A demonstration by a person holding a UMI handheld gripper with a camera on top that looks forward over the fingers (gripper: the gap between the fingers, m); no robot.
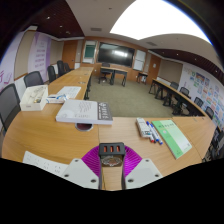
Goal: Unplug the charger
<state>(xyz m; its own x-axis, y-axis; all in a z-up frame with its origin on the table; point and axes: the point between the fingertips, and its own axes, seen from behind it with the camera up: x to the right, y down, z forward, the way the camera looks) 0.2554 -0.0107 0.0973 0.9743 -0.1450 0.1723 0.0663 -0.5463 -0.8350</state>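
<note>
Your gripper (112, 160) sits low at the near edge of the tabletop (60, 135). Its magenta pads (98, 158) flank a small dark charger (111, 152); both fingers appear pressed on it, jaws nearly closed. Just beyond, mid-table: a white box (80, 111). Toward the right edge lie pens (148, 130) and a green booklet (172, 137). Farther off, long tables (75, 82) and chairs (33, 79).
</note>
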